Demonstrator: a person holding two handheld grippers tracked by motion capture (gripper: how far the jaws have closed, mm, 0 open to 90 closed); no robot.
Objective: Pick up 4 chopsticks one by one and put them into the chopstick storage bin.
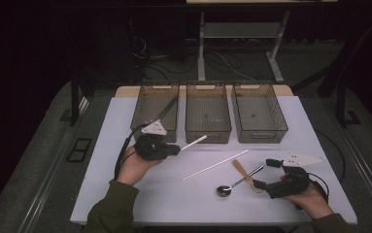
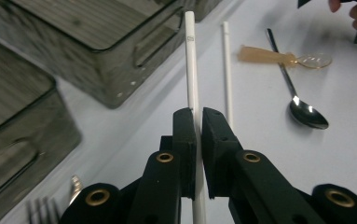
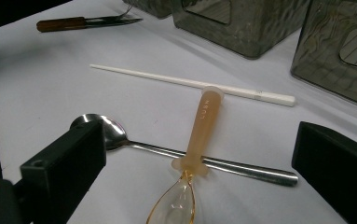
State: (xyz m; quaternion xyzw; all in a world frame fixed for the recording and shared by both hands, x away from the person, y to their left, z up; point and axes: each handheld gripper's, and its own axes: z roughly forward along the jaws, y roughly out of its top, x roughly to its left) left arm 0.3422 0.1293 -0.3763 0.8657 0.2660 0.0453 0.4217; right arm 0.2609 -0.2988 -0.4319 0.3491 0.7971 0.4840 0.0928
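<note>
My left gripper [image 1: 175, 149] [image 2: 199, 122] is shut on a white chopstick [image 1: 194, 142] [image 2: 192, 65], held above the table in front of the left and middle bins. A second white chopstick [image 1: 215, 165] [image 2: 226, 60] [image 3: 167, 80] lies on the white table. An amber plastic spoon [image 1: 242, 171] [image 2: 278, 57] [image 3: 203, 126] lies across the handle of a metal spoon [image 1: 236, 184] [image 2: 306, 114] [image 3: 106, 131]. My right gripper [image 1: 265, 173] [image 3: 202, 140] stands open, its jaws wide on either side of the amber spoon and touching nothing.
Three smoky clear bins [image 1: 208, 114] stand in a row at the back of the white table [image 1: 125, 194]. A fork with a brown handle [image 3: 73, 22] lies near the left bin, its tines [image 2: 41, 207] below my left gripper.
</note>
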